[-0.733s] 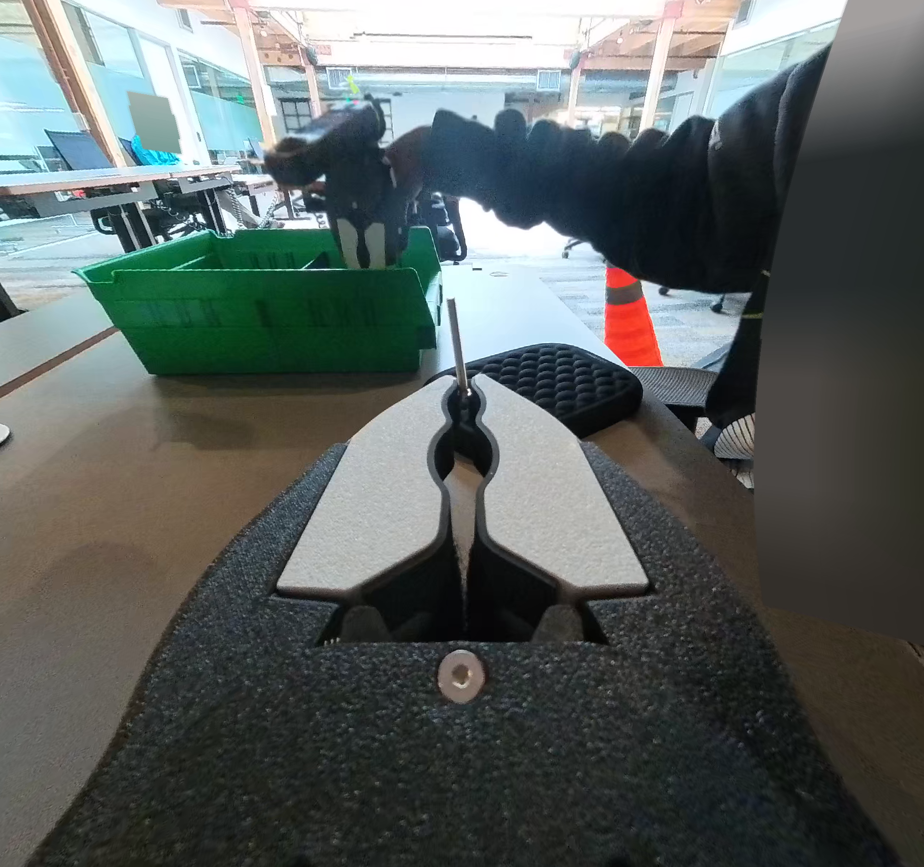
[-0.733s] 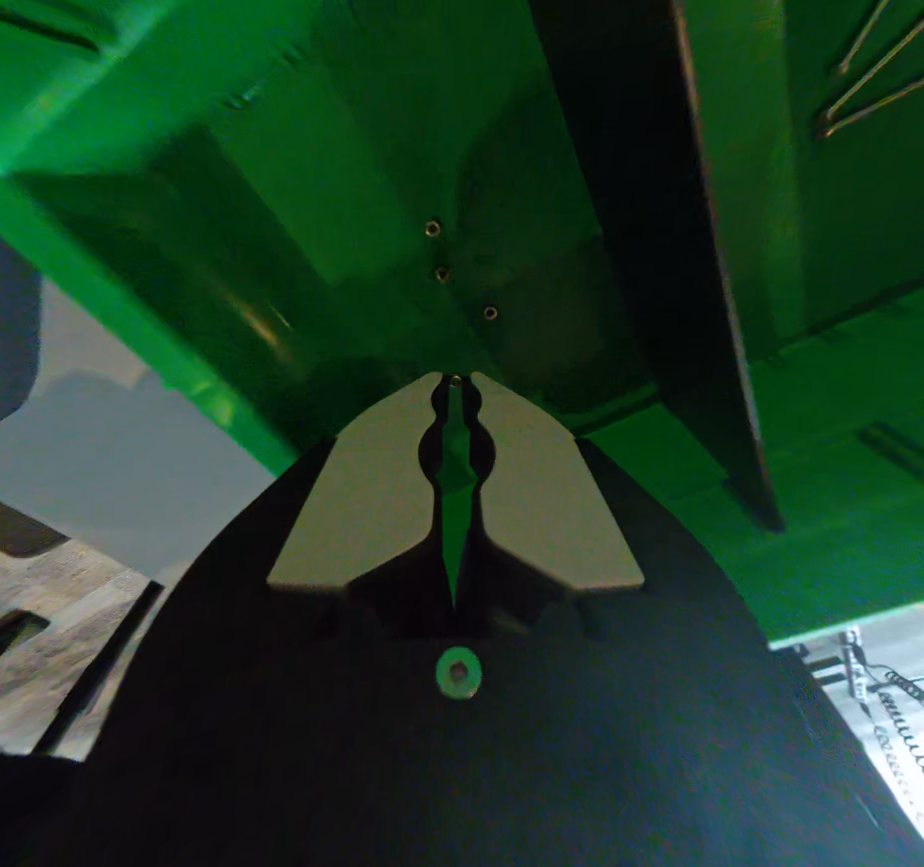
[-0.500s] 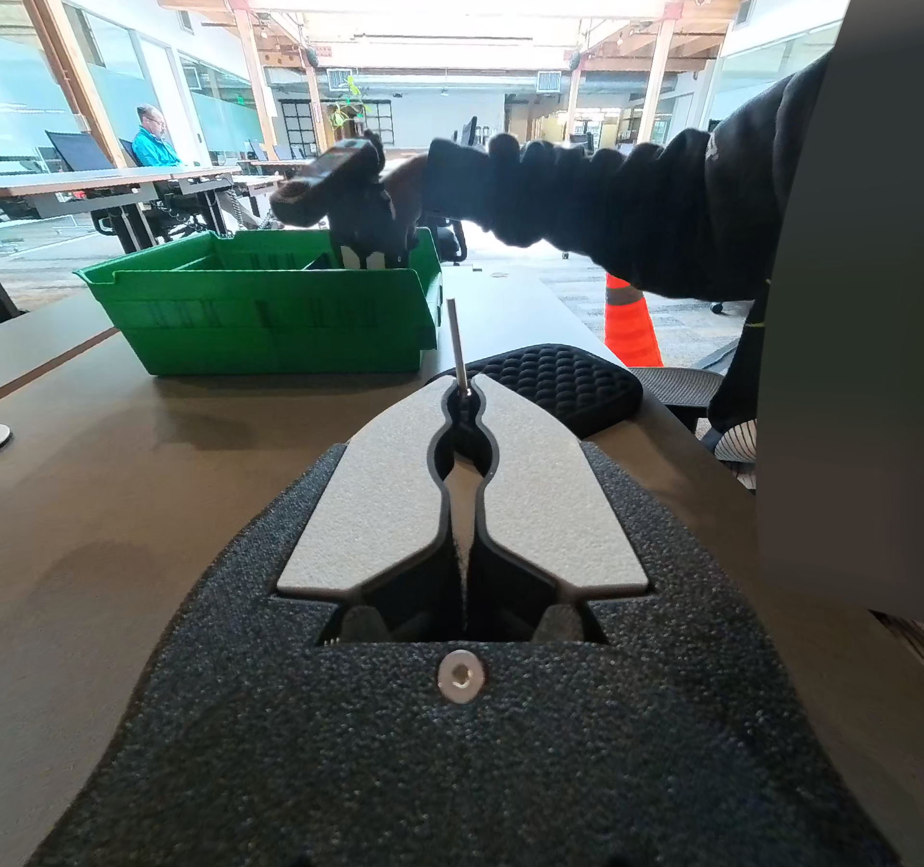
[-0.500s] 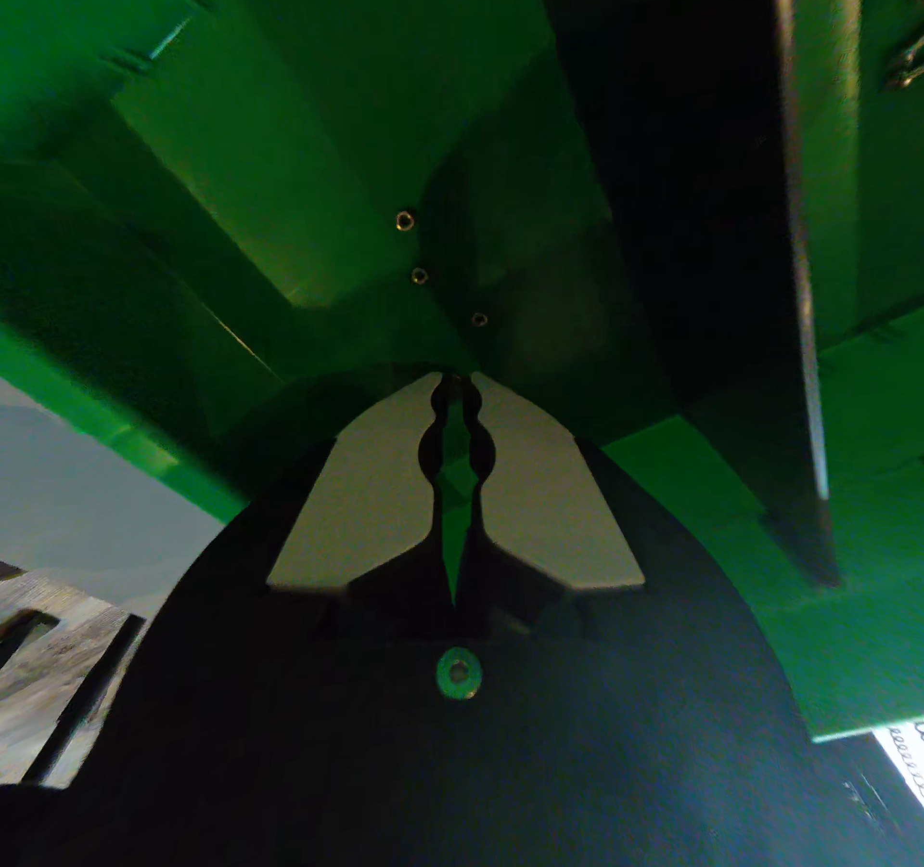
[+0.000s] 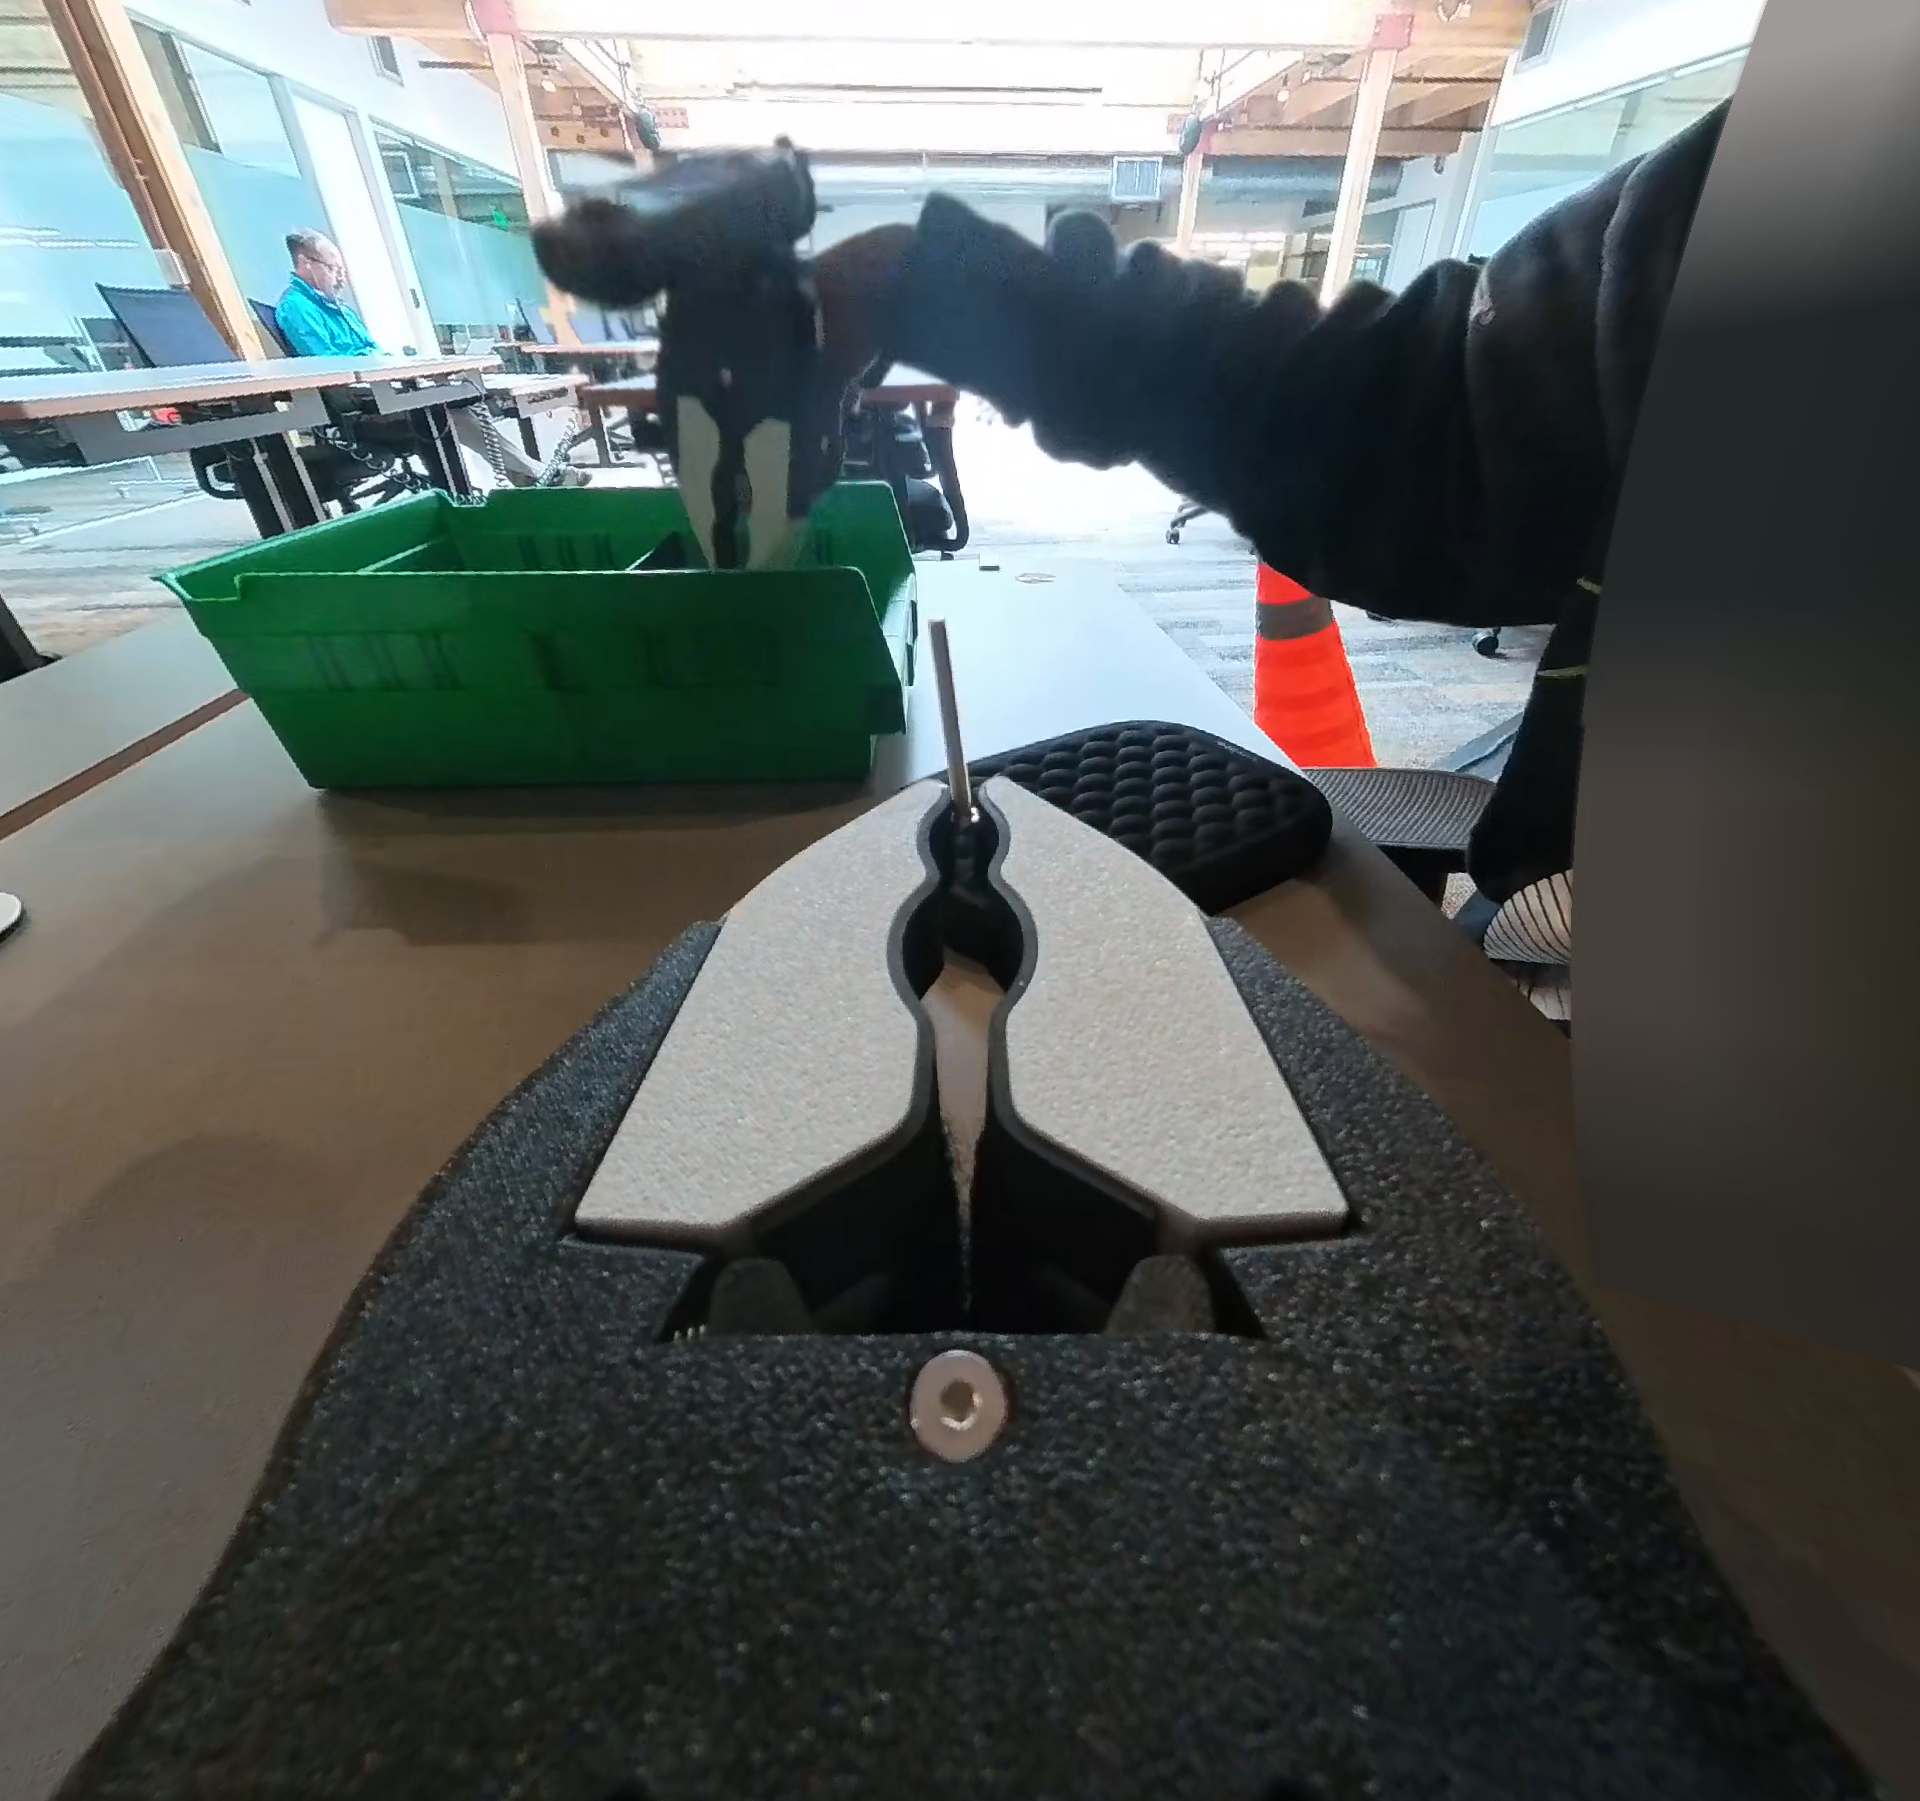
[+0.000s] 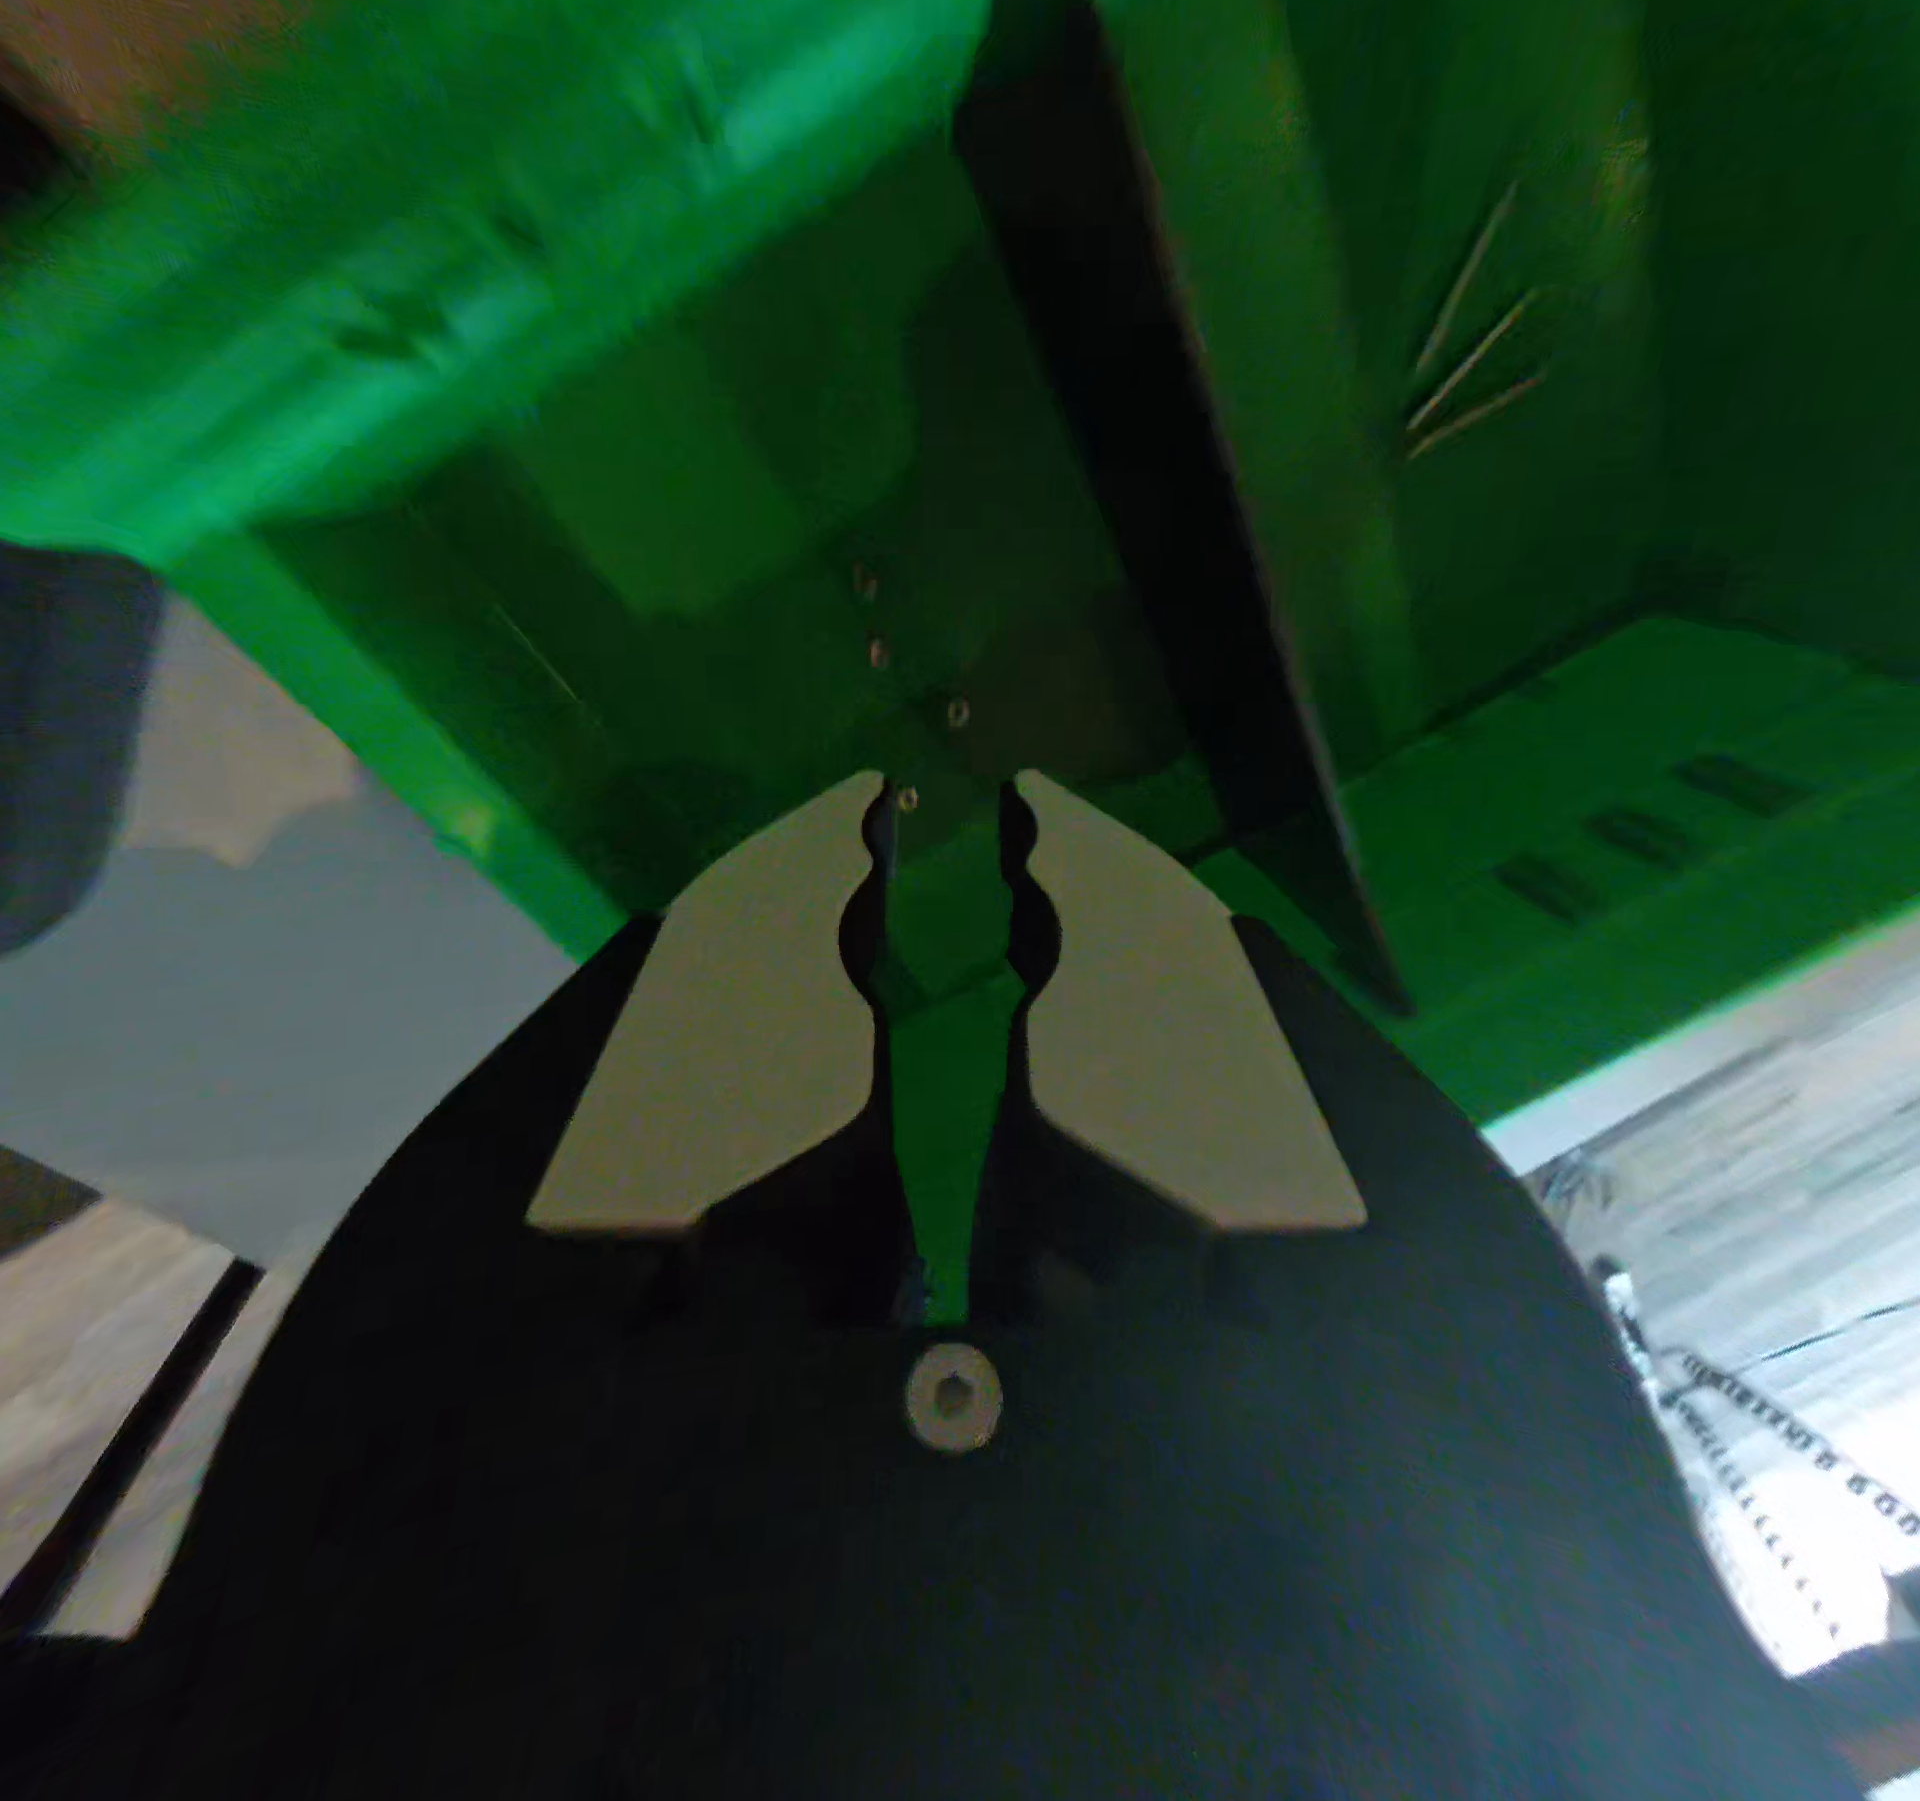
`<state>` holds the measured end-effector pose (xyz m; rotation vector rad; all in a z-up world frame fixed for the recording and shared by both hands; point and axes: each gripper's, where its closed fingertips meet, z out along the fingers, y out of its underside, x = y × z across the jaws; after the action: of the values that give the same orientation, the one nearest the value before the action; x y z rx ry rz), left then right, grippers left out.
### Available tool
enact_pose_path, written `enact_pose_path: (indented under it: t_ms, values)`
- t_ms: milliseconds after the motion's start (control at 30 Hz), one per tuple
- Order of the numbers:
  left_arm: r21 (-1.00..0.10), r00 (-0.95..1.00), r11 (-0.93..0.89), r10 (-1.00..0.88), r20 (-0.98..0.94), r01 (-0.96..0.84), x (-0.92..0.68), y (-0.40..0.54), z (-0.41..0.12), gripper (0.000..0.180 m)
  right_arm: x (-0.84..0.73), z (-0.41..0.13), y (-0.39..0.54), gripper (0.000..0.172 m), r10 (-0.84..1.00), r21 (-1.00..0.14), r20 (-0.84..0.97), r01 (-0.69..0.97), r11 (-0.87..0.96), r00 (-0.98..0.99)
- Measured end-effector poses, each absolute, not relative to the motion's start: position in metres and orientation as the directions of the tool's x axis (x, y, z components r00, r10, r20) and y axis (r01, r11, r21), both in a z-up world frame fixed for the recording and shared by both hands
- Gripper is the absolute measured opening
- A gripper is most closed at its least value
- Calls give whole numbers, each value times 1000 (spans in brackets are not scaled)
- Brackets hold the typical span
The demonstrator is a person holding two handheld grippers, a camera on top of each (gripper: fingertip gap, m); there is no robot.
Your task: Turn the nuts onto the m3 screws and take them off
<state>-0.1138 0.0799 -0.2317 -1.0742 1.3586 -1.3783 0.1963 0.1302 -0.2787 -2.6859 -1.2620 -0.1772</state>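
Here a thin metal screw (image 5: 948, 712) stands upright, pinched at its base by the closed jaws of the left gripper (image 5: 964, 795) above the brown surface (image 5: 312, 972). Small nuts (image 6: 957, 711) lie in the green bin (image 5: 561, 671), where the right gripper (image 6: 948, 795) hovers, jaws parted, one nut beside its left fingertip.
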Motion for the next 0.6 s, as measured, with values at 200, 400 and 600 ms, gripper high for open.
enact_pose_path:
  t_ms: [200,400,600]
  values:
    - [-1000,-223,-1,-975,-4,26,-114,80,-231,1,25,-185,121,19,880,-587,227,780,-218,417]
    - [-1000,-223,5,-975,-10,26,-114,79,-231,1,-99,-179,80,18,960,-691,234,721,51,157]
    - [-999,-224,11,-975,-18,33,-115,78,-229,1,-137,-200,84,12,973,-700,181,713,26,143]
